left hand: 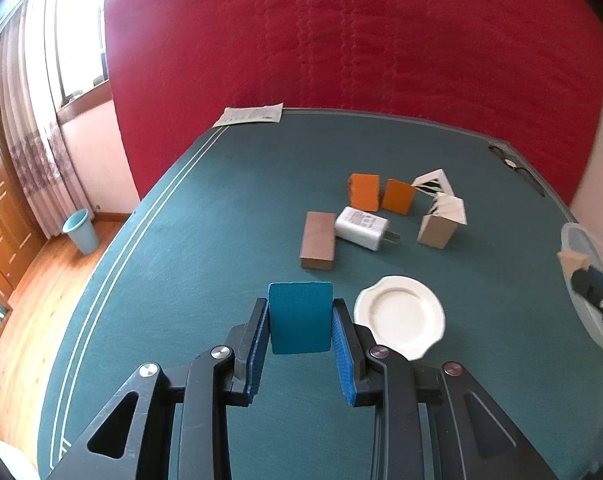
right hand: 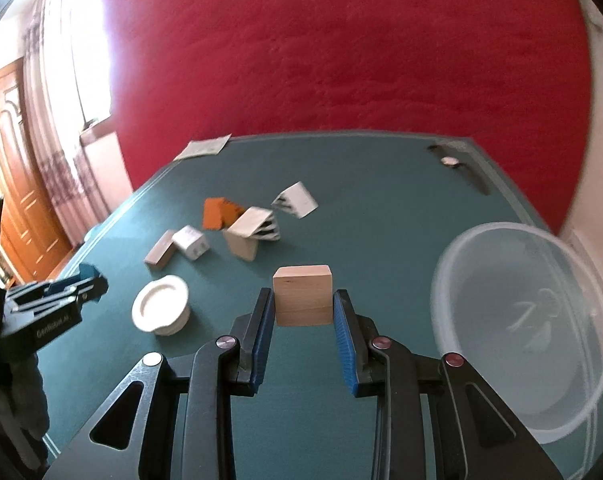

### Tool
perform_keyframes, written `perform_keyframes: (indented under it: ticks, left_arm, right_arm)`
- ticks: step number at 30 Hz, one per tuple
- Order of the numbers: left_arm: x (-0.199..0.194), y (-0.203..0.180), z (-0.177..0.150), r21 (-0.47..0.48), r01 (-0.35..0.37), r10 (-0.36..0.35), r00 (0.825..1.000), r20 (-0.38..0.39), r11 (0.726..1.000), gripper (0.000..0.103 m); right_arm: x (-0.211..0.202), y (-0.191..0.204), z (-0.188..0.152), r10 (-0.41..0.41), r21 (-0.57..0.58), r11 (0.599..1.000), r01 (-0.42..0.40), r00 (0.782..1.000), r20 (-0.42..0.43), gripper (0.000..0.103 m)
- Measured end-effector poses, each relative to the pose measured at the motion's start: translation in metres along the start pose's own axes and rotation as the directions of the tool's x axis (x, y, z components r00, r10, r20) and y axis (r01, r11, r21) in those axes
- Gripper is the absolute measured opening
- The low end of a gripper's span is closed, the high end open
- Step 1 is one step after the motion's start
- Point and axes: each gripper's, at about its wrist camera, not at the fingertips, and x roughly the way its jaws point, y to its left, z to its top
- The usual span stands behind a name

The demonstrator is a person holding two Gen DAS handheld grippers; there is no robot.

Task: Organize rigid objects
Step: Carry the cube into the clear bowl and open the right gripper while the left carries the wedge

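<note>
The left gripper (left hand: 300, 320) is clamping a teal block (left hand: 300, 317) between its blue pads, holding it above the green table (left hand: 221, 216); the right gripper (right hand: 303, 312) is gripping a pale wooden block (right hand: 303, 295) the same way, also clear of the table; in the right wrist view the left gripper (right hand: 91, 280) is showing at the left edge with the teal block (right hand: 88, 270) in its jaws.

A white plate (left hand: 400, 317) is lying on the table just right of the left gripper; beyond it a brown block (left hand: 318, 240) is lying beside a white charger (left hand: 362, 227), touching it or nearly so; two orange blocks (left hand: 364, 192) are standing behind the charger, close together; a tan block (left hand: 435, 230) is standing to the right, with a striped white piece (left hand: 449, 205) leaning on top of it and another striped white piece (left hand: 433, 182) just behind.

A clear plastic bowl (right hand: 521, 320) is sitting at the right side of the table, near the right gripper; a sheet of paper (left hand: 250, 115) is lying at the far edge, against the red cover (left hand: 341, 40).
</note>
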Motion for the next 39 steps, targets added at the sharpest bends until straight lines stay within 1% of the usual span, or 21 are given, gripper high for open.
perform_keyframes:
  ticks: [4,9,20,28,39]
  left_arm:
    - [-0.006,-0.013,-0.002,0.026,0.015,-0.016,1.0,0.013,1.0,0.032]
    - [-0.012,-0.028,-0.003,0.054,0.033,-0.035,0.999,0.023,0.998,0.032]
    - [-0.021,-0.057,-0.006,0.108,0.065,-0.069,0.997,0.029,0.992,0.032]
    - [-0.028,-0.077,-0.008,0.15,0.079,-0.085,0.996,0.035,0.985,0.032]
    - [-0.033,-0.105,-0.009,0.206,0.102,-0.112,0.993,0.035,0.973,0.032]
  right_arm:
    - [-0.016,-0.019,0.002,-0.049,0.031,0.998,0.048,0.998,0.029,0.031]
    - [-0.03,-0.046,-0.001,-0.118,0.072,0.991,0.115,0.992,0.043,0.031]
    - [-0.044,-0.101,-0.014,-0.236,0.16,0.96,0.231,0.972,0.014,0.031]
    - [-0.048,-0.131,-0.027,-0.289,0.198,0.938,0.285,0.957,-0.012,0.031]
    - [-0.059,-0.164,-0.036,-0.327,0.262,0.91,0.32,0.945,-0.019,0.031]
